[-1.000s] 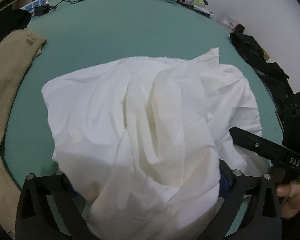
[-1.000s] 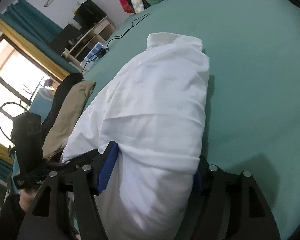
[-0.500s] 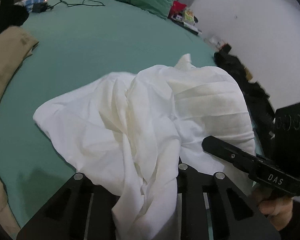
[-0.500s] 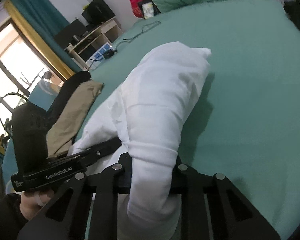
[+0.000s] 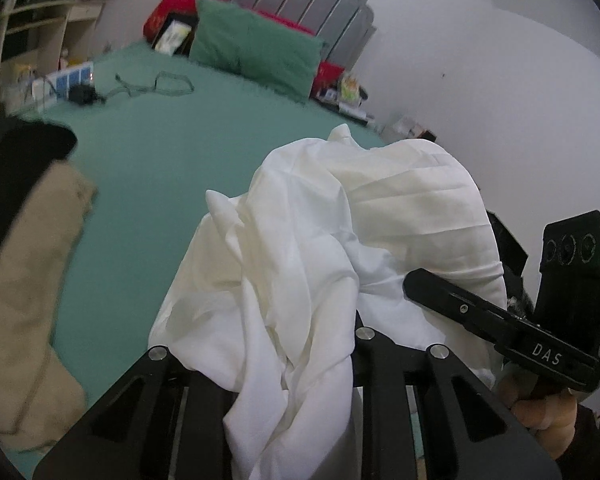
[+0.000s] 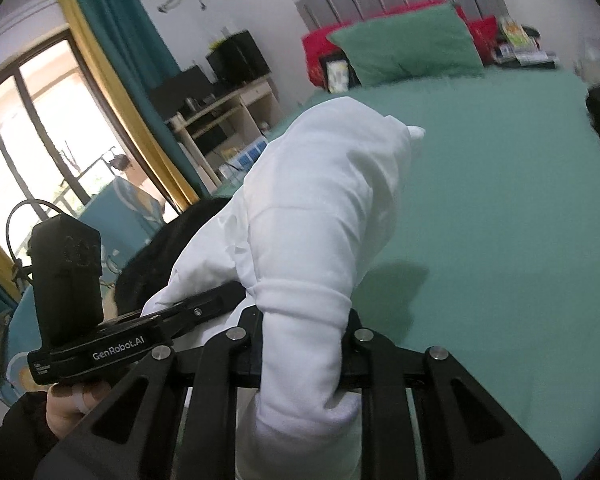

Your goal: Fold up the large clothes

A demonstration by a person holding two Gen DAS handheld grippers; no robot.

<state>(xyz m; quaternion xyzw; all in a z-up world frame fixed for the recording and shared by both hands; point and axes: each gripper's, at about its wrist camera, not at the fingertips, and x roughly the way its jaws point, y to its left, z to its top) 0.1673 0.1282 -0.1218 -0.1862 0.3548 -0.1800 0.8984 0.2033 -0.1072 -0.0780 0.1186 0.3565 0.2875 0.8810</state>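
A large white garment [image 5: 316,248] hangs bunched above the green bed [image 5: 148,184], held up by both grippers. My left gripper [image 5: 296,364] is shut on a thick fold of it, the cloth spilling down between the fingers. In the right wrist view the same white garment [image 6: 312,208] rises as a rolled hump, and my right gripper [image 6: 304,356] is shut on its near end. The right gripper's body [image 5: 500,320] shows at the right of the left wrist view; the left gripper's body [image 6: 112,344] shows at the left of the right wrist view, each in a hand.
Tan clothing [image 5: 24,300] and a black garment [image 5: 16,164] lie at the bed's left edge. A green pillow [image 5: 256,52] and red cushions sit by the grey headboard. A cable and charger [image 5: 140,86] lie on the sheet. A desk, window and curtains [image 6: 112,80] stand to the left.
Both grippers closed on the white garment and lifted it off the bed. The cloth has gathered from a flat spread into a hanging bunch, and the views now tilt up toward the headboard.
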